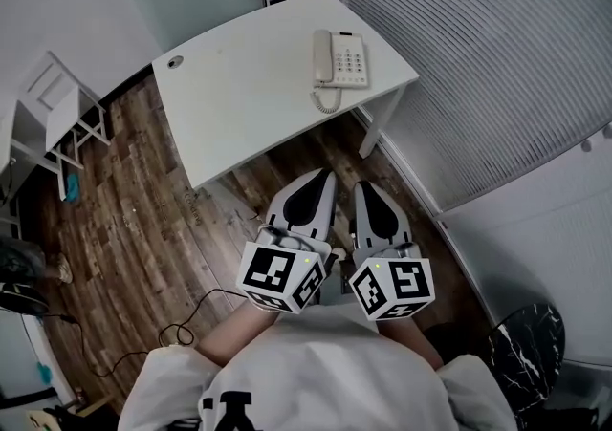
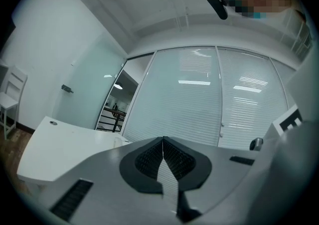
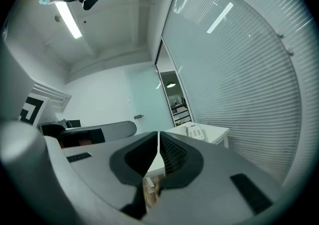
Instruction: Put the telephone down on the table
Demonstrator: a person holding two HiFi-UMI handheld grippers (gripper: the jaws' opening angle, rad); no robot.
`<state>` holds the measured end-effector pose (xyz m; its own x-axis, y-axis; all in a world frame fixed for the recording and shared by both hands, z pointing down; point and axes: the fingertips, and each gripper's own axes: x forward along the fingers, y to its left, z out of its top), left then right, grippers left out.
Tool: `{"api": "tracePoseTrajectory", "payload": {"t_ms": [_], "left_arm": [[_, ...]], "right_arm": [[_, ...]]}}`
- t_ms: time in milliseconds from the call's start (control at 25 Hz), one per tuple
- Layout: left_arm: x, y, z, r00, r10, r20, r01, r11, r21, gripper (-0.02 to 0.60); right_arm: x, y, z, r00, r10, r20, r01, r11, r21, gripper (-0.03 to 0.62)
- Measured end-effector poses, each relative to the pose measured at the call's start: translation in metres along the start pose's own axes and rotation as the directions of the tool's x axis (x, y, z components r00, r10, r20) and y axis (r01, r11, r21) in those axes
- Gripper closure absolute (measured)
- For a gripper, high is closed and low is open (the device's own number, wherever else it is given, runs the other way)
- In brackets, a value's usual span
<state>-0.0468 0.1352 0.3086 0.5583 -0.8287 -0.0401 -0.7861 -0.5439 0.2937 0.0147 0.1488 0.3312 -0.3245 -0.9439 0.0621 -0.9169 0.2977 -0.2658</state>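
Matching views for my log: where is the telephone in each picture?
Head view: telephone on the white table's right end, upper centre.
Left gripper view: not clearly in it.
Right gripper view: telephone at centre, right of the jaws.
Shared landmark: the white table.

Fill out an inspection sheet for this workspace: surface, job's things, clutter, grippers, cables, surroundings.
Surface: white table, bare apart from the phone; grommet hole near its left corner.
Job's things: telephone sits on the table near its right edge, handset on the cradle.
Clutter: nothing seen on the table.
Grippers: left gripper and right gripper both shut and empty, side by side over the floor, short of the table.
Cables: coiled cord at the phone; black cable loose on the floor.
Surroundings: wood floor, white chair left, slatted blinds right, marbled round top.
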Motion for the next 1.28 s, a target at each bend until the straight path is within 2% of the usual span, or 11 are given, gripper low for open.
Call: {"api": "tracePoseTrajectory", "payload": {"t_ms": [320, 640, 1000, 1280], "left_arm": [[-0.028, -0.006, 0.002, 1.0, -0.014, 0.011, 0.014, 1.0, 0.0, 0.574], [-0.039, -0.008, 0.011, 1.0, -0.009, 0.026, 0.009, 1.0, 0.005, 0.574], [-0.04, -0.019, -0.005, 1.0, 0.005, 0.009, -0.005, 1.0, -0.011, 0.574], [-0.042, -0.023, -0.002, 1.0, 0.012, 0.018, -0.012, 1.0, -0.003, 0.574]], "right_arm": [[-0.023, 0.017, 0.001, 0.999, -0.012, 0.03, 0.013, 1.0, -0.007, 0.559], [-0.029, 0.031, 0.007, 0.999, 0.013, 0.033, -0.012, 0.999, -0.041, 0.563], [-0.039, 0.023, -0.001, 1.0, 0.028, -0.007, -0.028, 0.999, -0.04, 0.568], [-0.047, 0.017, 0.002, 1.0, 0.004, 0.002, -0.004, 0.999, -0.051, 0.568]]}}
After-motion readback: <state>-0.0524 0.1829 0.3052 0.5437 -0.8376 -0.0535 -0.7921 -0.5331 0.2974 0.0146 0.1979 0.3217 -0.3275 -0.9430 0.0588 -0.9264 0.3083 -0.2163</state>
